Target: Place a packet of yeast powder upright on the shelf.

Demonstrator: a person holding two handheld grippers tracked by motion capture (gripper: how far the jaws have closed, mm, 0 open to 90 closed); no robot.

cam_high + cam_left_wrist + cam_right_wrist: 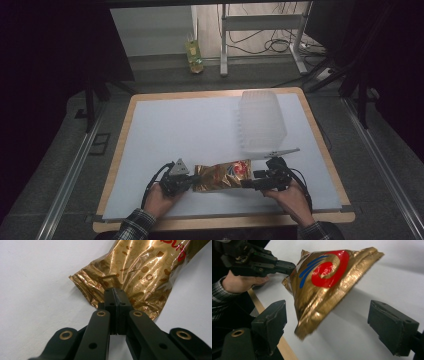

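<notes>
While pinched, gold bag (222,176) beside tub (261,121).

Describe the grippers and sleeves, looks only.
Both the left gripper and right gripper are black two-jaw units with brass-ringed screw holes, blocky dark pads and trailing black cables. The left carries a grey three-cornered plate. Sleeves are plaid.

my two black grippers, left gripper (186,181) topped by a grey three-cornered plate, right gripper (249,184) with blocky dark pads, brass-ringed holes on the jaw arms, black cables trailing, plaid shirt cuffs
</notes>
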